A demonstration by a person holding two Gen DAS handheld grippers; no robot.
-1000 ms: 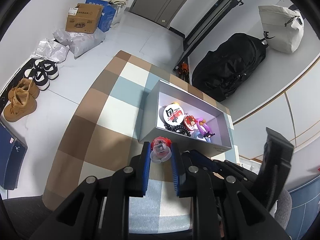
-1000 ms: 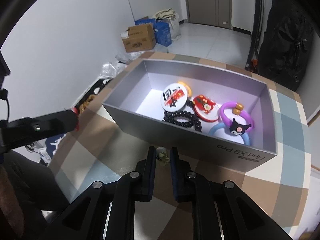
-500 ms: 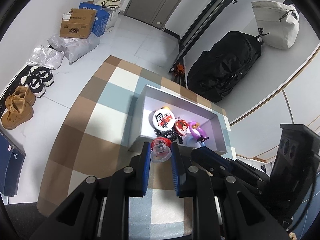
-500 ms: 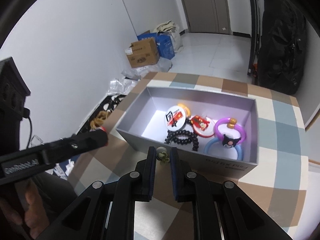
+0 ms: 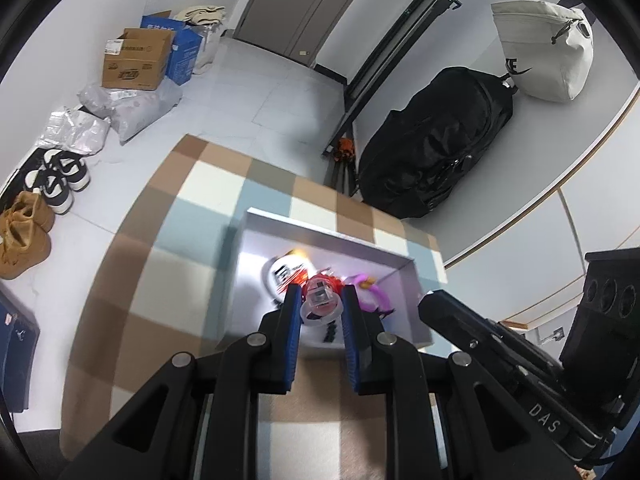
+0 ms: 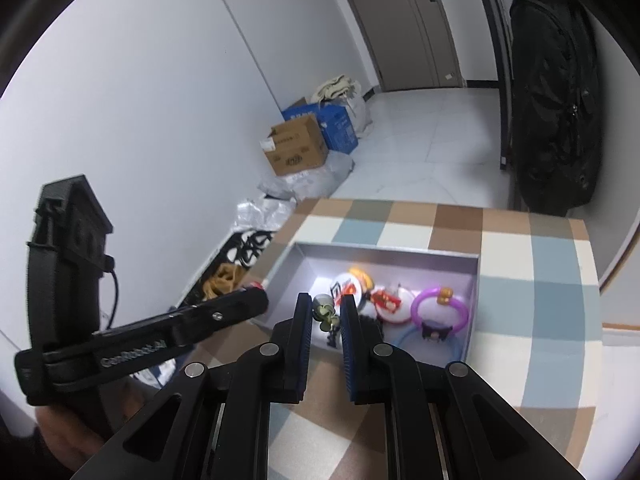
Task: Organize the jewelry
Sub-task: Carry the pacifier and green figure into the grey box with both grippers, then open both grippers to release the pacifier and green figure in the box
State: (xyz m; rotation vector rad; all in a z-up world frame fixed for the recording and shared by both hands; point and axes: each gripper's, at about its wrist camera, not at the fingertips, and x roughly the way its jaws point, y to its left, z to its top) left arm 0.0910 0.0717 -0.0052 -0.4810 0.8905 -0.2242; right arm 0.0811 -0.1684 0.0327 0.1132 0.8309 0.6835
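Both grippers have risen and drawn closer to the grey rectangular cardboard box (image 6: 384,254) since a second ago, so that each now frames the box's inside between and beyond its jaws instead of the outer wall.

Left gripper (image 5: 320,300): its jaws are closed on a small clear plastic ring with a red top (image 5: 320,298), pinched at the tips. Just past the tips lies the box (image 5: 320,232), with a round white badge (image 5: 282,274) ahead to the left of the jaws and a purple plastic ring (image 5: 374,286) ahead to the right. This view is blurred, so finer detail inside the box cannot be made out.

Right gripper (image 6: 325,312): its jaws are clamped on a small greenish metal trinket (image 6: 325,312) held between the tips. Beyond the tips, inside the box, sit the round white badge (image 6: 346,286), a red-and-white round charm (image 6: 388,300), the purple plastic ring (image 6: 440,310) with a black cartoon figure, and a pale blue ring (image 6: 404,338) next to it. To the left of these jaws the left gripper (image 6: 256,300) reaches toward the box's near left corner, its red-topped load just showing at the tip.

The box stands on a checked brown, blue and cream worktop (image 6: 532,264).
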